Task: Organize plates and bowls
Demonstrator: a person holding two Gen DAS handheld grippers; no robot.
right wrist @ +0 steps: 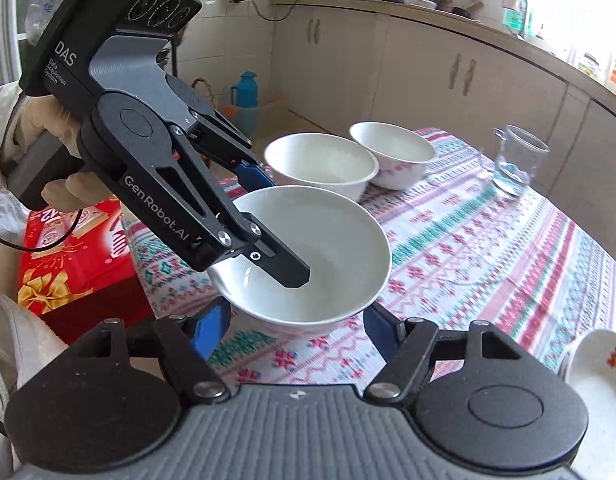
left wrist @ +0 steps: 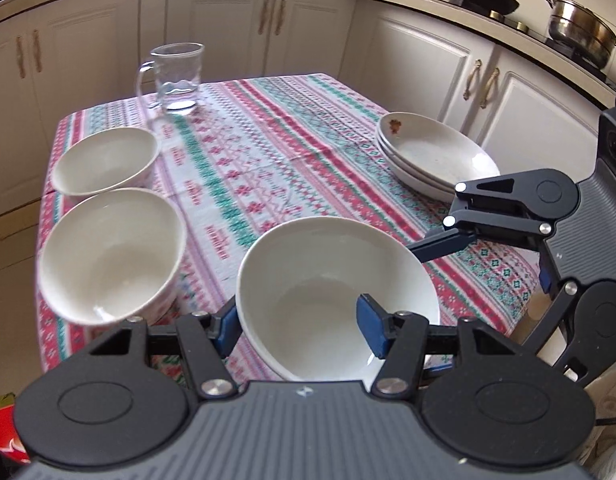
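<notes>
The left claw (left wrist: 300, 328) is straddling the near wall of the closest bowl (left wrist: 331, 280), one finger inside and one outside, probably so it can be lifted and nested. Whether the pads are pinching the wall, I cannot tell. The right claw (right wrist: 296, 328) is hanging wide apart just beside that bowl. Left of the bowl on the table (left wrist: 268, 152) are sitting two more bowls (left wrist: 108, 252); the stacked plates (left wrist: 431, 152) are lying beyond it to the right.

Both wrist cams close, facing same bowl (left wrist: 335, 292) from opposite sides.
</notes>
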